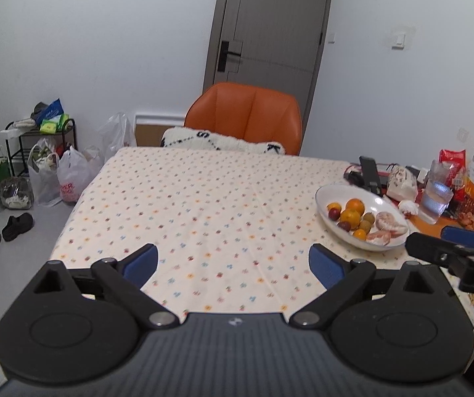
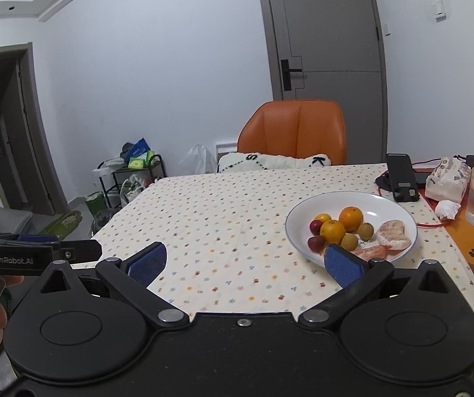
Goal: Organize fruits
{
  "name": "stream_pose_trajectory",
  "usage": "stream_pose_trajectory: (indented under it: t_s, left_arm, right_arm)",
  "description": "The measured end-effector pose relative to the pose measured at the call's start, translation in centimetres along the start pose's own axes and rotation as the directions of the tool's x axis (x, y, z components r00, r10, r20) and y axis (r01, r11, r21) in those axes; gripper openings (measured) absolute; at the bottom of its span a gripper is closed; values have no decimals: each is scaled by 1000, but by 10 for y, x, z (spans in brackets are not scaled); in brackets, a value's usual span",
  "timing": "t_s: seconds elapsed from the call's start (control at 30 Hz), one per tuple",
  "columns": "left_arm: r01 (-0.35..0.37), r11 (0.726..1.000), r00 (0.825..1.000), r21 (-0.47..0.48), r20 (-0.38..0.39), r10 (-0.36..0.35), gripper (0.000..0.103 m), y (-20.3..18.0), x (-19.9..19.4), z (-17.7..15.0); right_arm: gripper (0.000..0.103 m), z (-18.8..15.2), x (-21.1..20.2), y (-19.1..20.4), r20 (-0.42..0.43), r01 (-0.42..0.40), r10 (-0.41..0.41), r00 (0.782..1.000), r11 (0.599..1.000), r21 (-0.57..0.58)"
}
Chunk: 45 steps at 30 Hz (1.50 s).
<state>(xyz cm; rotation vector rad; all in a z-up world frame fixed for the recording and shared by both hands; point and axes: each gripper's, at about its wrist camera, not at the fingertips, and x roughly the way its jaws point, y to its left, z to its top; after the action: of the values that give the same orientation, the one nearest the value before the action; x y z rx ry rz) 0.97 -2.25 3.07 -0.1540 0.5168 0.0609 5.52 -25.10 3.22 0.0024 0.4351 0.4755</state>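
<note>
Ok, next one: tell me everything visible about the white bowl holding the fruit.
The white bowl is wide, shallow and glossy, ceramic by its look, with a thin dark line at the rim. It sits upright on the dotted tablecloth, toward the table's right side. Inside lie oranges, small red fruits, small brownish-green fruits and peeled citrus pieces. Neither pair of tongs touches it; the right tongs stand open just before it.

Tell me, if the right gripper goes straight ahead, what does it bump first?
Probably nothing soon: the right gripper points over bare tablecloth. The fruit plate sits right of that line.
</note>
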Motion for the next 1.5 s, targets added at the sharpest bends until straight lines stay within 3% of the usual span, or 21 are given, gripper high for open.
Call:
stream_pose_trajectory:
  t_s: [1.5]
  left_arm:
    - [-18, 1000, 1000, 18, -8, 18, 97, 12, 0, -2]
  right_arm:
    - [103, -1, 2, 10, -32, -5, 4, 999, 1000, -24]
